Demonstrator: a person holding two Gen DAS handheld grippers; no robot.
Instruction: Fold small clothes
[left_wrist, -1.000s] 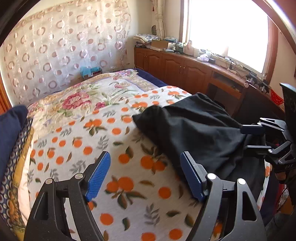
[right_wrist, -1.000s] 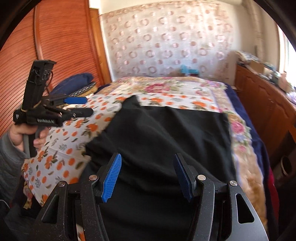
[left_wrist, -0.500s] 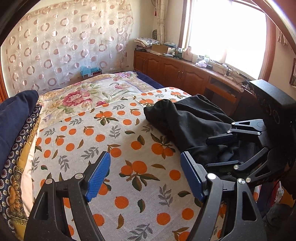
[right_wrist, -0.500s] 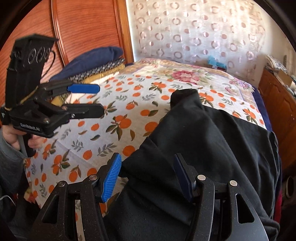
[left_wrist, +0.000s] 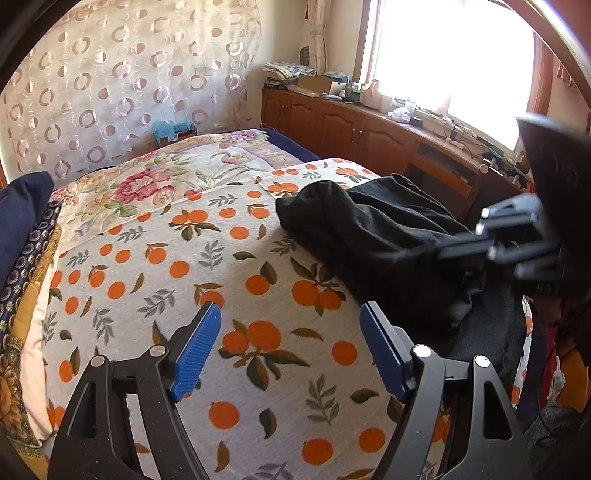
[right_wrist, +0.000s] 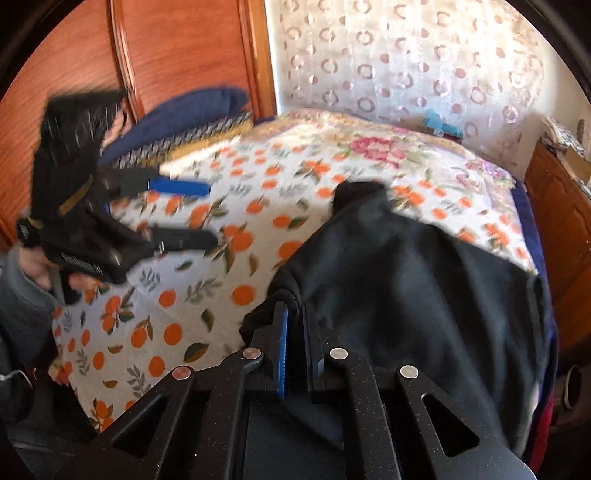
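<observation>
Jaws of the right gripper (right_wrist: 295, 347) are pinching shut on a near edge fold of the black garment (right_wrist: 406, 280), while those of the left gripper (left_wrist: 291, 350) are standing wide apart and holding nothing over the orange-print bedspread (left_wrist: 177, 295). Lying crumpled on the bed's near right side, with the left gripper off to its left, the garment is looking soft, light and limp, so it is probably sagging wherever unsupported; a second hold along an edge or corner seems wisest.
</observation>
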